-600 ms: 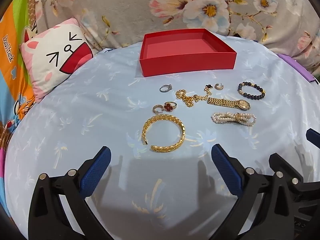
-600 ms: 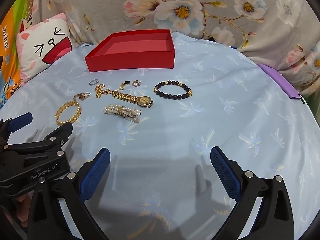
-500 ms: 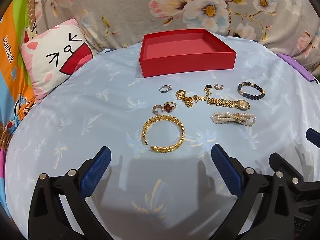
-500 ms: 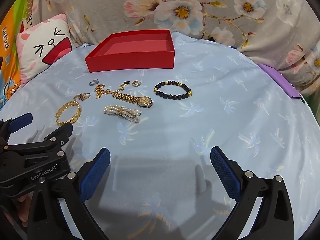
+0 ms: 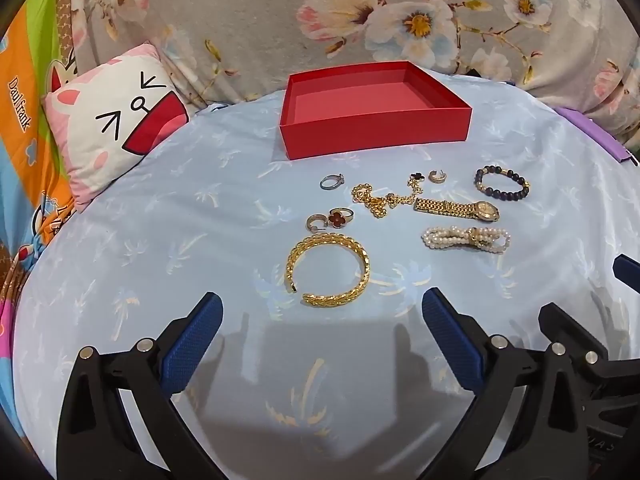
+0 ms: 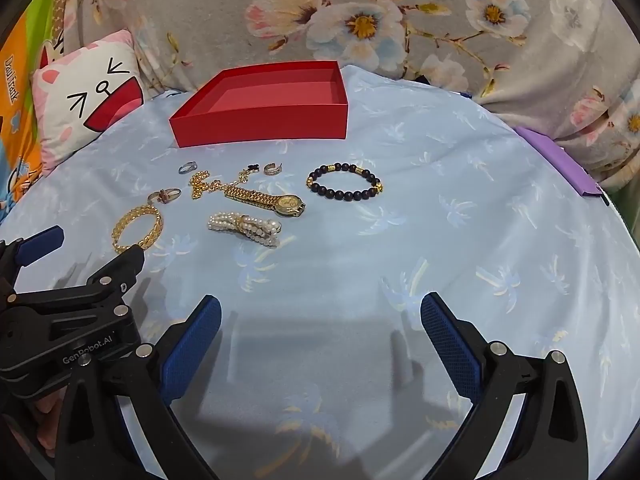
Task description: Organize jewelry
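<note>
Lot laid on a pale blue cloth [image 5: 168, 208], ahead of both tongs. Left gripper [image 5: 322, 320] and right gripper [image 6: 320, 320]: jaws spread wide, nothing between them, each tilted down toward the cloth.

- Gold cuff bangle [image 5: 328, 270]: nearest the left gripper, just ahead of its fingertips; likely first to be taken.
- Pearl bracelet [image 6: 244, 229], gold watch [image 6: 266, 199], dark bead bracelet [image 6: 345, 182]: ahead and left of the right gripper, well apart from it.
- Gold chain [image 5: 380, 200], several rings: small, details unclear.
- Red box [image 5: 374, 108]: beyond everything, empty, presumably the destination.

Right gripper mostly cut off in the left view.
</note>
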`<control>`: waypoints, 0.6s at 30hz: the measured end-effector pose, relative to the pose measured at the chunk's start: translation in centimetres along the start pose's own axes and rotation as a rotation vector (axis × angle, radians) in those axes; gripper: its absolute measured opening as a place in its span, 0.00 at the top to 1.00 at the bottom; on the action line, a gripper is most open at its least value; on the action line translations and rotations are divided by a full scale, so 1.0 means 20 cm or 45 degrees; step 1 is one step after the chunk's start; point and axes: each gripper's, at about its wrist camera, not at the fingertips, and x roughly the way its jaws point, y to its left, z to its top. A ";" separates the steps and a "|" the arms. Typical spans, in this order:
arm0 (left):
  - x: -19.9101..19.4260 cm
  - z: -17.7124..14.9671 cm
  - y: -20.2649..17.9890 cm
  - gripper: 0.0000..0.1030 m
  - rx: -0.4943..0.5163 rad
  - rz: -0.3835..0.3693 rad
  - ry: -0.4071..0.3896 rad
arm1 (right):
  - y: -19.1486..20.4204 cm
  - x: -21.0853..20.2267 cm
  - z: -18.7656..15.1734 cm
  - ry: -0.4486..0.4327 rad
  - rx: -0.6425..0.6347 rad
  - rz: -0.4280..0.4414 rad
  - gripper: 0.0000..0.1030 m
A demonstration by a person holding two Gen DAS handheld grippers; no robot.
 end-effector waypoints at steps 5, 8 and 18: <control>0.00 0.00 0.02 0.05 -0.001 -0.008 0.000 | 0.00 0.00 0.00 -0.001 -0.001 -0.001 0.05; 0.00 0.00 0.02 0.05 0.000 -0.006 0.000 | 0.00 0.00 0.00 0.000 -0.002 -0.001 0.05; 0.00 0.00 0.02 0.05 -0.001 -0.004 0.002 | 0.00 0.00 0.00 -0.002 -0.002 -0.001 0.05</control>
